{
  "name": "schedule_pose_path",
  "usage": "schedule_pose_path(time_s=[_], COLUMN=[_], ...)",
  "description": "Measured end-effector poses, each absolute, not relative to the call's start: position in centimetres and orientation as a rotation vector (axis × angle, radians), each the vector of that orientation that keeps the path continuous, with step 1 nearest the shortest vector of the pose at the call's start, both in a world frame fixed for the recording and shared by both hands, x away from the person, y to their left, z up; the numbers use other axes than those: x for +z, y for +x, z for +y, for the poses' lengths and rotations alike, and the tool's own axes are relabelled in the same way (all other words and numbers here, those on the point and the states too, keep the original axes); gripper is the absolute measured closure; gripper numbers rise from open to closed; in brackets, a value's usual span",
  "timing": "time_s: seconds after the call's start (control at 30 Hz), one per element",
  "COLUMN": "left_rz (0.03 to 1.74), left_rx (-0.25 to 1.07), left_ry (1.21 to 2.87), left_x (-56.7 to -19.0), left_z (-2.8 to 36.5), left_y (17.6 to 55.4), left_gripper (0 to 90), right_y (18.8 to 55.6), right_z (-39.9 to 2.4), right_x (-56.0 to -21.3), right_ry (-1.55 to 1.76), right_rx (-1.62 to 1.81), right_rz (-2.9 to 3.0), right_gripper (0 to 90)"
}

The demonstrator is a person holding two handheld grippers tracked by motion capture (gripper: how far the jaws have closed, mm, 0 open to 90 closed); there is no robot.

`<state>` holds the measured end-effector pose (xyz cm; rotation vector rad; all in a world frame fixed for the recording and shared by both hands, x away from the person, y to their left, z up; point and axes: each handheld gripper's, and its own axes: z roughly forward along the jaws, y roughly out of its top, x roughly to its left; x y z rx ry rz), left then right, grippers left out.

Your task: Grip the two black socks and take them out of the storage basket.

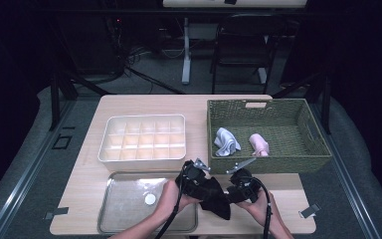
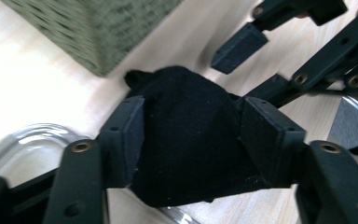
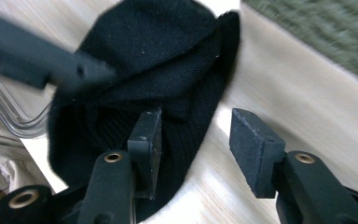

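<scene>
High view. Two hand-held grippers meet over the near edge of the table, the left gripper and the right gripper on either side of a black sock bunched between them. The sock lies just in front of the basket, which holds a grey sock and a pink sock. A divided box and a tray lie to the left.

Left gripper view. The left gripper has the black sock between its jaws, both pads against the fabric at a middling opening; the bundle bulges forward between them. The basket is beyond, the tray at lower left.

Right gripper view. The right gripper stands partly open and grips nothing: one pad lies over the black sock, the other over bare table.

Technique. The step appears to be folding or rolling the sock. The left jaws should hold the bundle steady while the right gripper moves sideways so both pads straddle the loose edge before closing, taking all layers and staying clear of the left jaw that crosses its view.
</scene>
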<state>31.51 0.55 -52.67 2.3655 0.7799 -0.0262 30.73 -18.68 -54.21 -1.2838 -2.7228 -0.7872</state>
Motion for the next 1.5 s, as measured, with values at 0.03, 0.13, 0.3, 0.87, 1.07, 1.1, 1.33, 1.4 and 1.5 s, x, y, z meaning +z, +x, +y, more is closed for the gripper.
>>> schedule_pose_path(time_s=[0.03, 0.13, 0.3, 0.87, 1.07, 1.1, 1.33, 1.4, 1.5], left_rz=[0.774, 0.768, 0.777, 0.756, 0.759, 0.757, 0.758, 0.757, 0.758], left_rx=[-0.034, -0.041, -0.057, 0.021, 0.036, 0.03, 0.012, 0.011, 0.014], left_ry=[2.379, 2.402, 2.407, 2.289, 2.294, 2.297, 2.287, 2.288, 2.291], left_x=[-52.9, -53.4, -54.0, -53.6, -53.7, -53.9, -54.0, -54.0, -54.1], left_z=[0.5, 0.3, 0.2, 0.7, 0.7, 0.6, 0.7, 0.7, 0.7], left_y=[31.5, 31.5, 31.7, 31.7, 31.7, 31.8, 31.8, 31.8, 31.8], left_gripper=[38.8, 40.7, 52.5, 78.2, 78.2, 77.7, 77.2, 77.5, 78.0], right_y=[30.8, 30.8, 30.7, 29.9, 29.9, 29.9, 29.8, 29.7, 29.7], right_z=[-18.6, -18.2, -17.8, -18.5, -18.6, -18.6, -18.7, -18.8, -19.0], right_x=[-54.4, -55.0, -55.3, -53.4, -53.2, -53.3, -53.3, -53.2, -53.2], right_ry=[-1.274, -1.275, -1.264, -1.334, -1.344, -1.354, -1.379, -1.386, -1.402], right_rx=[-0.775, -0.732, -0.724, -0.821, -0.794, -0.804, -0.788, -0.774, -0.773], right_rz=[-2.723, -2.733, -2.728, -2.772, -2.815, -2.812, -2.86, -2.869, -2.88], right_gripper=[54.7, 58.2, 71.7, 81.6, 81.6, 81.6, 81.6, 81.6, 81.6])
